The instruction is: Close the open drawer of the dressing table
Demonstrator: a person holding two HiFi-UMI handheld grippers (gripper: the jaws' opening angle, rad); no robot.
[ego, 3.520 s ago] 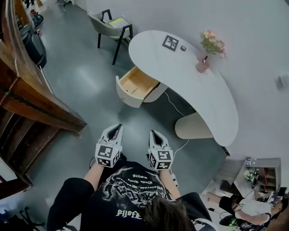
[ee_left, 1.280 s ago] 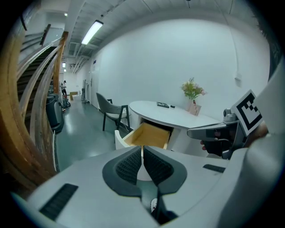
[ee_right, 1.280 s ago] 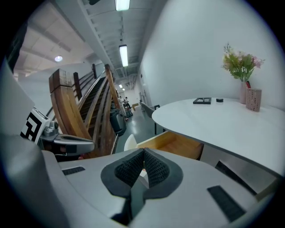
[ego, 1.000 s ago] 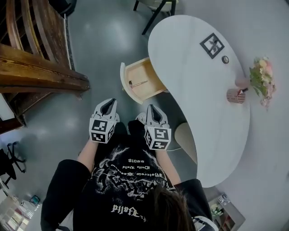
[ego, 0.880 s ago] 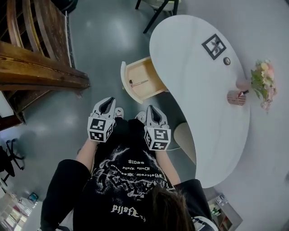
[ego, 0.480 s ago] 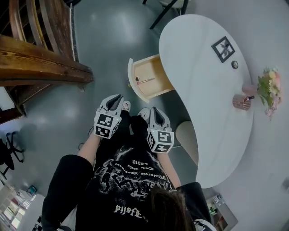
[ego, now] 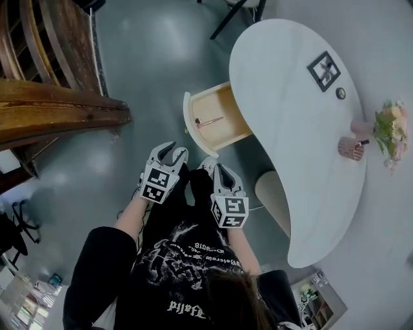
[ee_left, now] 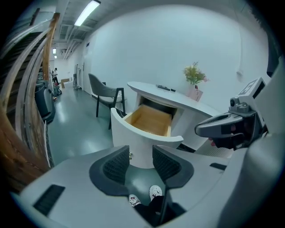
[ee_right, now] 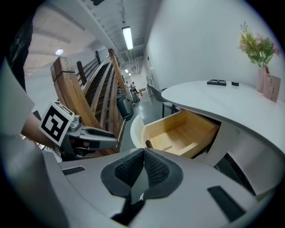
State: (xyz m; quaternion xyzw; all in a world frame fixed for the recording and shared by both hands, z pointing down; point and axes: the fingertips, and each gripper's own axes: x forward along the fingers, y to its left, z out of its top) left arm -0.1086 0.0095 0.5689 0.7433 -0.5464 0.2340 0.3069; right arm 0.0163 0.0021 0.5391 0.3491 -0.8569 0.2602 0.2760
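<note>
The white dressing table (ego: 290, 129) has its wooden drawer (ego: 216, 119) pulled out, the curved white front (ego: 188, 122) facing me. A thin stick-like item (ego: 208, 120) lies inside. My left gripper (ego: 173, 153) hangs just short of the drawer front, its jaws opening with nothing between them. In the left gripper view the drawer front (ee_left: 138, 140) stands right beyond the spread fingertips (ee_left: 128, 151). My right gripper (ego: 216, 170) is shut and empty, a little nearer to me. In the right gripper view the drawer (ee_right: 178, 131) lies ahead of the closed jaws.
A dark wooden staircase (ego: 51, 109) fills the left. On the tabletop are a marker tile (ego: 324, 69), a pink cup (ego: 352, 148) and flowers (ego: 392, 132). A chair (ego: 239, 6) stands beyond the table. My white shoes (ego: 205, 162) are below the grippers.
The left gripper's jaws went from shut to apart. Both grippers sank and moved closer to the drawer front.
</note>
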